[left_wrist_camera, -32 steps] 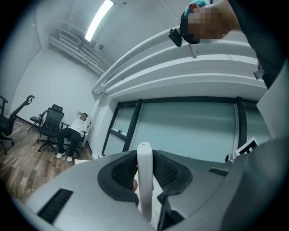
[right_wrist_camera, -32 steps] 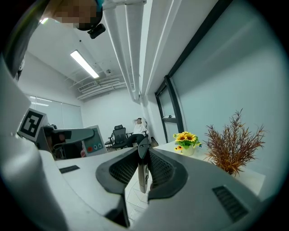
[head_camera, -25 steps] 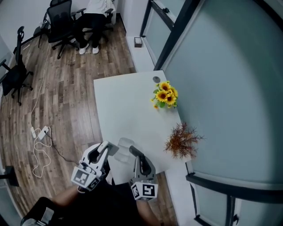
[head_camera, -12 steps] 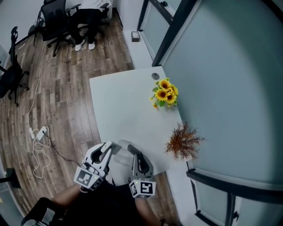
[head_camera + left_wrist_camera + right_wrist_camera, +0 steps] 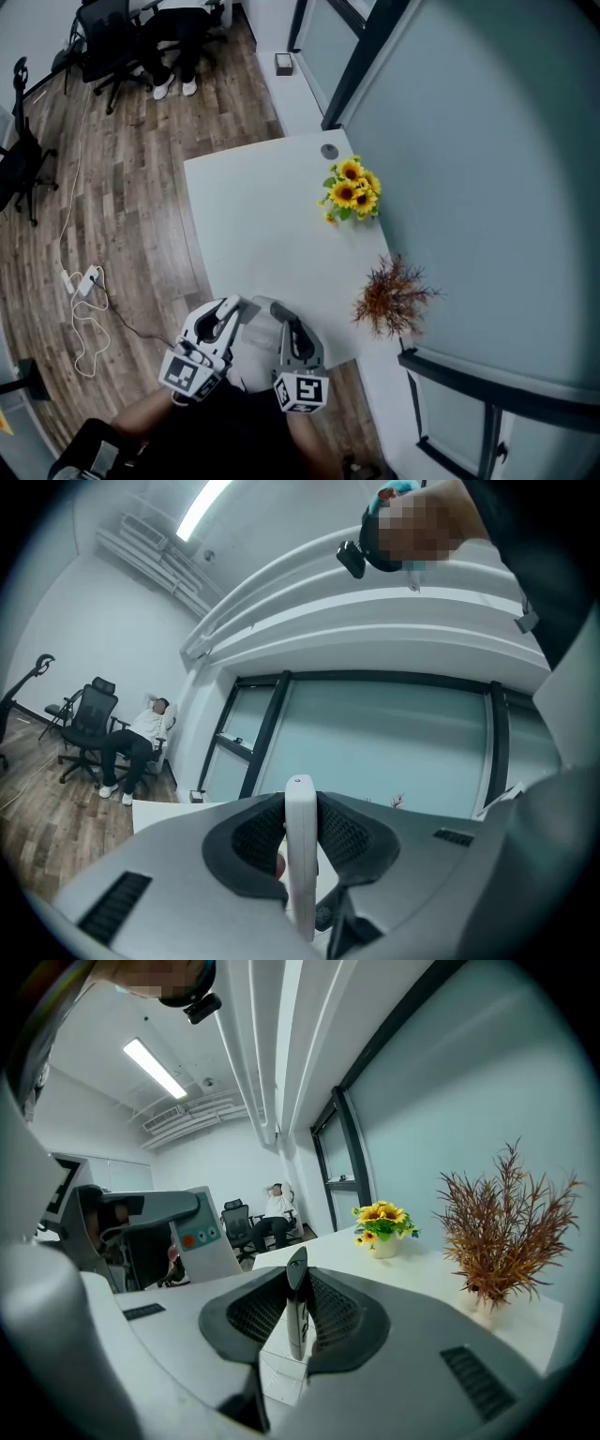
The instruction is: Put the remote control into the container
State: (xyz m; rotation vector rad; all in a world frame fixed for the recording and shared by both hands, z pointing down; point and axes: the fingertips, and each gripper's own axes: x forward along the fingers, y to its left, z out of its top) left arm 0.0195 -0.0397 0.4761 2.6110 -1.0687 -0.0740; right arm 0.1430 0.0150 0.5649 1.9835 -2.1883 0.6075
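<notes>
My left gripper [image 5: 300, 855] is shut on a white remote control [image 5: 300, 836], which stands edge-on between the pads. The same white remote [image 5: 200, 1232], with an orange button, shows in the right gripper view at the left. A slim dark remote control [image 5: 296, 1302], also edge-on, is clamped in my shut right gripper [image 5: 296, 1314]. A clear container [image 5: 281, 1368] lies just under the right jaws. In the head view both grippers, left [image 5: 228, 317] and right [image 5: 292, 330], hover at the white table's [image 5: 253, 216] near edge, on either side of the container [image 5: 266, 307].
A vase of sunflowers [image 5: 351, 192] and a dried reddish plant [image 5: 392, 295] stand along the table's right side by the glass wall. Office chairs [image 5: 103, 37] and a seated person are across the wooden floor. A power strip with cables [image 5: 84, 281] lies on the floor at the left.
The head view has drifted, so the table sits slightly higher and further left in frame. Both grippers stay at the near edge with the same grips.
</notes>
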